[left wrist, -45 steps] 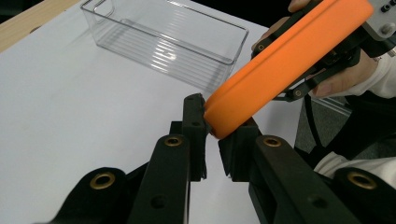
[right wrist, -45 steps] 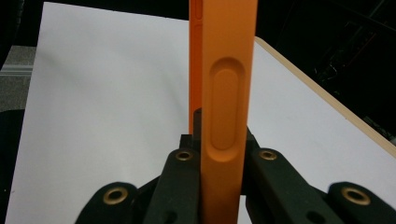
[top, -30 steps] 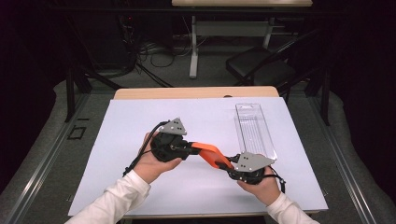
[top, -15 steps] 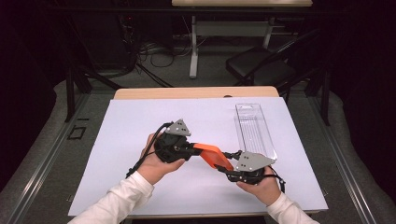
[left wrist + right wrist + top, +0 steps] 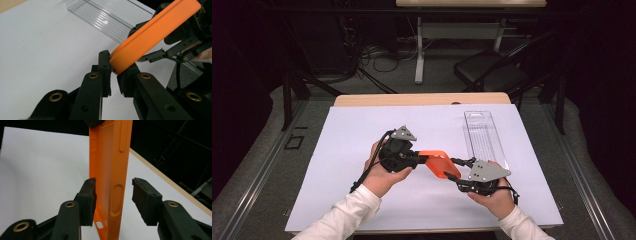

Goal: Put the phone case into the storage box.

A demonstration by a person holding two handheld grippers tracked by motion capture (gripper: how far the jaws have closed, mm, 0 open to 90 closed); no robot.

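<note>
Above the white worktop (image 5: 362, 150), my left gripper (image 5: 416, 161) clamps one corner of an orange phone case (image 5: 439, 164), its long axis slanting across toward my right gripper (image 5: 456, 170). There the jaws have just been opening and stand apart around the case's far end, one pad close beside it, the other clear. The case is soft-looking, slim, with moulded button bumps. A clear plastic tray (image 5: 484, 135) lies beyond.
</note>
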